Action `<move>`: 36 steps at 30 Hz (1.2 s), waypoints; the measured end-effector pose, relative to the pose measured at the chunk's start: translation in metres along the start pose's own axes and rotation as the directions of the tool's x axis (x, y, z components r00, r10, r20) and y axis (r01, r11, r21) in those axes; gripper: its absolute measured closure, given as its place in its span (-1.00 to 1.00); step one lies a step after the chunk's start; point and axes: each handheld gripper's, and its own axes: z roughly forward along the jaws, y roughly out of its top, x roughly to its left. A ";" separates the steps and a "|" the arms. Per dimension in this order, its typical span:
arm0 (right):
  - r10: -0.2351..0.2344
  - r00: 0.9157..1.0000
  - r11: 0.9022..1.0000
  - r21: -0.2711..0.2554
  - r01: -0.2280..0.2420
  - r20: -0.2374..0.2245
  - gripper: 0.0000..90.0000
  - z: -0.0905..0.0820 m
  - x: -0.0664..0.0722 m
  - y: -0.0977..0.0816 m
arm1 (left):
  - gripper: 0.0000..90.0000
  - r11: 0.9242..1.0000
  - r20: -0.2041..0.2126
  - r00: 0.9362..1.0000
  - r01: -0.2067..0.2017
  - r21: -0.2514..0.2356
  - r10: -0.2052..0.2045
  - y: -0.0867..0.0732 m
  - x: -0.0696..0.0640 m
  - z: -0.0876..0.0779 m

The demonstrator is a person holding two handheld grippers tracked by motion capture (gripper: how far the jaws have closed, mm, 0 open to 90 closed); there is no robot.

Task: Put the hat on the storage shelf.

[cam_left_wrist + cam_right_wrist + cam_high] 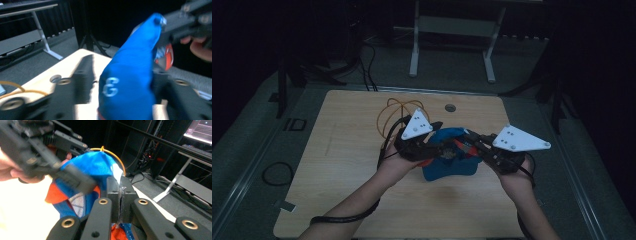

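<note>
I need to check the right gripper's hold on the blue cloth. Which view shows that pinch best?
The right gripper view: its jaws stand shut on a thin edge of the blue cloth. The high view shows the right gripper at the cloth's side, the pinch too small to judge. The left gripper view shows it blurred, at the cloth's top.

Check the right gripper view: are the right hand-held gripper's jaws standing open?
No. The right hand-held gripper has its jaws pressed together on a thin edge of the blue cloth.
</note>
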 end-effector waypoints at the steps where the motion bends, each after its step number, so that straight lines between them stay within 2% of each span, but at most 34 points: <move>1: 0.001 1.000 1.000 0.002 -0.001 0.001 0.97 0.000 0.000 -0.001 | 0.21 1.000 -0.003 1.000 0.007 0.005 -0.007 0.001 0.000 0.002; 2: 0.008 1.000 1.000 0.002 -0.008 -0.007 0.97 0.000 0.001 -0.001 | 0.32 1.000 -0.001 1.000 0.016 0.017 -0.016 0.002 -0.001 0.004; 4: 0.005 1.000 1.000 0.006 -0.005 -0.004 0.97 0.000 0.002 -0.002 | 0.50 0.999 -0.016 1.000 0.000 0.049 0.001 0.003 -0.003 0.009; 5: 0.004 1.000 1.000 0.009 -0.004 -0.005 0.97 0.000 0.003 -0.003 | 0.63 0.998 -0.019 1.000 -0.007 0.057 0.008 0.004 -0.004 0.011; 9: 0.006 1.000 1.000 0.019 -0.006 -0.012 0.97 0.002 0.006 -0.006 | 0.92 0.997 -0.034 0.999 -0.017 0.078 0.020 0.004 -0.011 0.018; 12: 0.011 1.000 1.000 0.013 -0.011 -0.002 0.97 0.001 0.007 -0.009 | 0.96 0.997 -0.059 0.997 -0.047 0.068 0.051 0.006 -0.014 0.020; 16: 0.037 0.999 0.999 -0.001 -0.036 0.003 0.96 -0.005 0.008 -0.013 | 0.97 0.995 -0.067 0.994 -0.088 0.043 0.091 0.010 -0.018 0.020; 21: 0.069 0.997 0.997 -0.029 -0.069 -0.025 0.83 -0.021 0.005 -0.017 | 0.98 0.986 -0.058 0.984 -0.166 0.016 0.167 0.015 -0.022 0.017; 22: 0.073 0.997 0.997 -0.037 -0.074 -0.027 0.80 -0.024 0.005 -0.017 | 0.98 0.986 -0.035 0.986 -0.165 -0.001 0.165 0.016 -0.021 0.016; 24: 0.084 0.996 0.994 -0.066 -0.086 -0.042 0.70 -0.037 0.004 -0.017 | 0.98 0.985 -0.021 0.985 -0.171 -0.016 0.171 0.017 -0.019 0.015; 26: 0.086 0.996 0.992 -0.091 -0.088 -0.026 0.64 -0.048 0.003 -0.017 | 0.97 0.985 -0.010 0.986 -0.168 -0.026 0.168 0.016 -0.017 0.014; 27: 0.087 0.996 0.991 -0.105 -0.088 -0.018 0.63 -0.054 0.002 -0.016 | 0.97 0.986 0.030 0.986 -0.160 -0.049 0.162 0.015 -0.014 0.013; 29: 0.068 0.997 0.992 -0.107 -0.065 0.027 0.63 -0.062 -0.001 -0.017 | 0.97 0.981 0.063 0.981 -0.181 -0.068 0.186 0.015 -0.014 0.012; 30: 0.068 0.997 0.993 -0.102 -0.063 0.042 0.63 -0.064 -0.004 -0.019 | 0.97 0.978 0.098 0.975 -0.190 -0.085 0.198 0.015 -0.014 0.012; 32: 0.099 0.994 0.991 -0.091 -0.095 0.044 0.63 -0.066 -0.012 -0.026 | 0.97 0.973 0.120 0.967 -0.214 -0.087 0.224 0.016 -0.015 0.011; 33: 0.109 0.993 0.991 -0.085 -0.105 0.047 0.63 -0.066 -0.014 -0.029 | 0.97 0.969 0.152 0.959 -0.225 -0.104 0.239 0.016 -0.015 0.010; 34: 0.129 0.991 0.989 -0.081 -0.125 0.039 0.63 -0.065 -0.017 -0.033 | 0.97 0.964 0.150 0.955 -0.241 -0.110 0.256 0.016 -0.016 0.010; 35: 0.147 0.989 0.986 -0.078 -0.145 0.023 0.62 -0.064 -0.018 -0.037 | 0.97 0.963 0.164 0.952 -0.243 -0.115 0.260 0.016 -0.016 0.009; 36: 0.159 0.987 0.985 -0.069 -0.158 0.008 0.59 -0.062 -0.019 -0.041 | 0.97 0.960 0.199 0.942 -0.244 -0.139 0.269 0.015 -0.015 0.008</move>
